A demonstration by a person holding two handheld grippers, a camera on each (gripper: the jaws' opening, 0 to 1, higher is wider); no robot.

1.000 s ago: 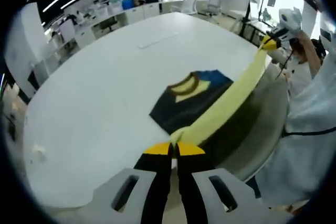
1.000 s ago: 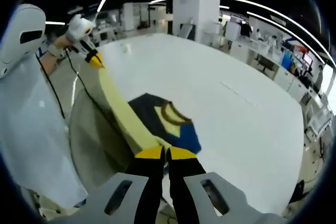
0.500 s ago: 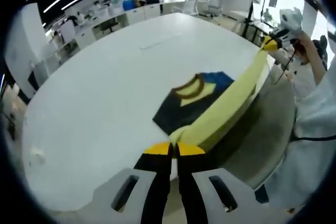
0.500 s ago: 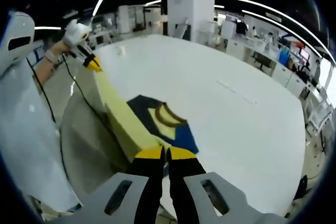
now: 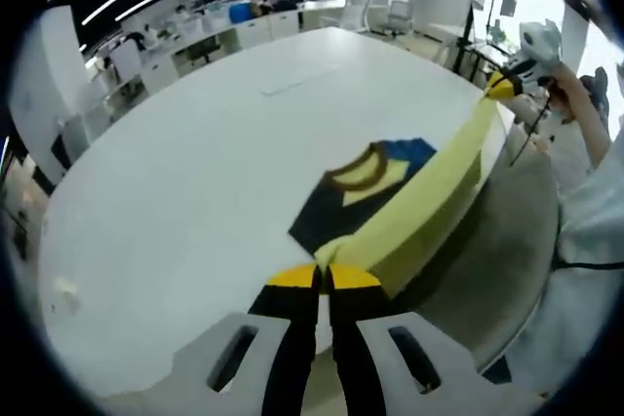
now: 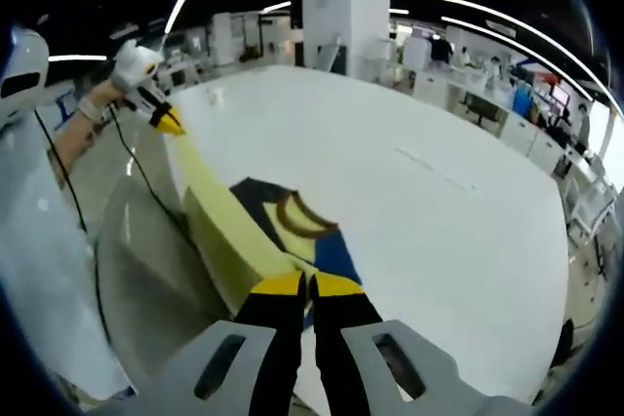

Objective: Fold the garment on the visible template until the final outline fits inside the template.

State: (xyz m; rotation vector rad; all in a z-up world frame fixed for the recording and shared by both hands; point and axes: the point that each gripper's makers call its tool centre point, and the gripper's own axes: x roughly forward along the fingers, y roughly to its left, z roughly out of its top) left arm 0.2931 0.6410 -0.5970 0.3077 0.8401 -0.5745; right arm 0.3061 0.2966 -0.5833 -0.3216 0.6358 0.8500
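Garment stretched taut, left claw and right claw clamped on hem corners.

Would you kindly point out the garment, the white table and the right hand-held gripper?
garment (image 5: 429, 204): left gripper view, yellow stretched edge.
white table (image 5: 195, 163): left gripper view, bare top.
right hand-held gripper (image 6: 307, 284): right gripper view, between its yellow fingertips.

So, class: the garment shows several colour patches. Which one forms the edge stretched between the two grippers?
The pale yellow panel, pulled taut from the left gripper to the right gripper. The navy and blue patches lie on the white table.
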